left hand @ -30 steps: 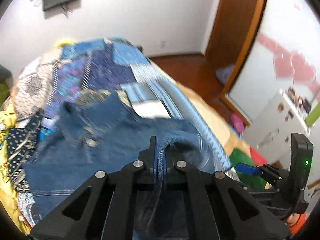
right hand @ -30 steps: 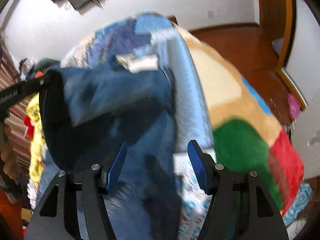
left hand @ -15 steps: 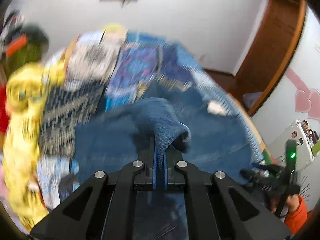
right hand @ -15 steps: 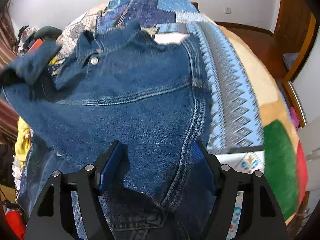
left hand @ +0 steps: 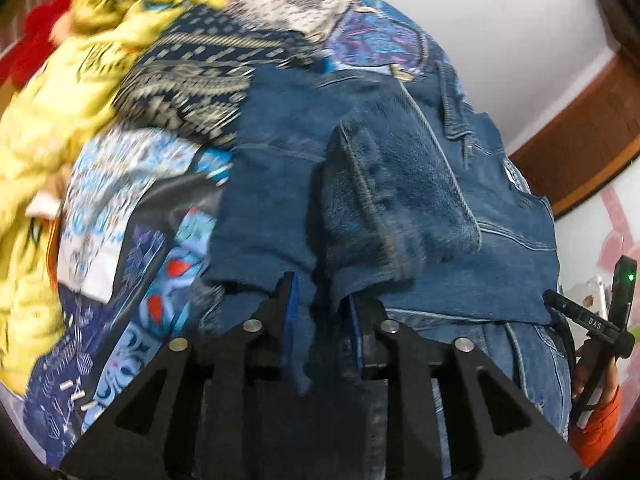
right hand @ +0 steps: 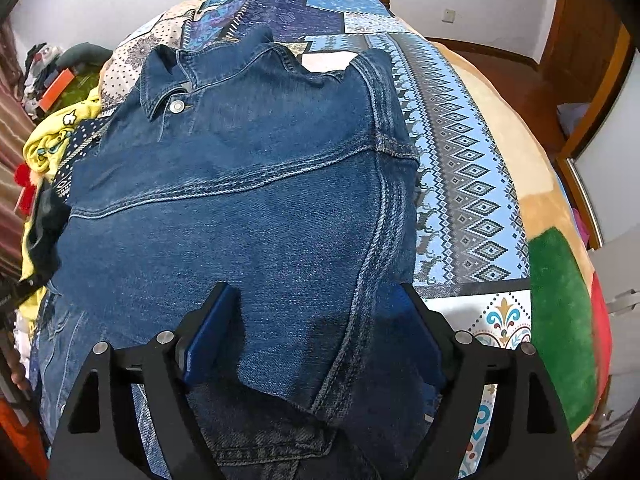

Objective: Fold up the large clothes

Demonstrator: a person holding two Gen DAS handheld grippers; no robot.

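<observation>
At the bottom of the left wrist view, the left tongs (left hand: 322, 304) point steeply down, jaws opening, with a denim sleeve end (left hand: 384, 208) loose between the pads. In the right wrist view the right tongs (right hand: 316, 320) also tilt down, jaws opening wide over the fabric, gripping nothing. The denim jacket (right hand: 248, 184) lies back-up across the patchwork bedspread (right hand: 464, 168), filling the frame's centre, collar toward the top. Farther off, at the left edge, a yellow garment (left hand: 48, 128) is heaped beside it. An orange-sleeved hand (left hand: 596, 376) shows at lower right.
</observation>
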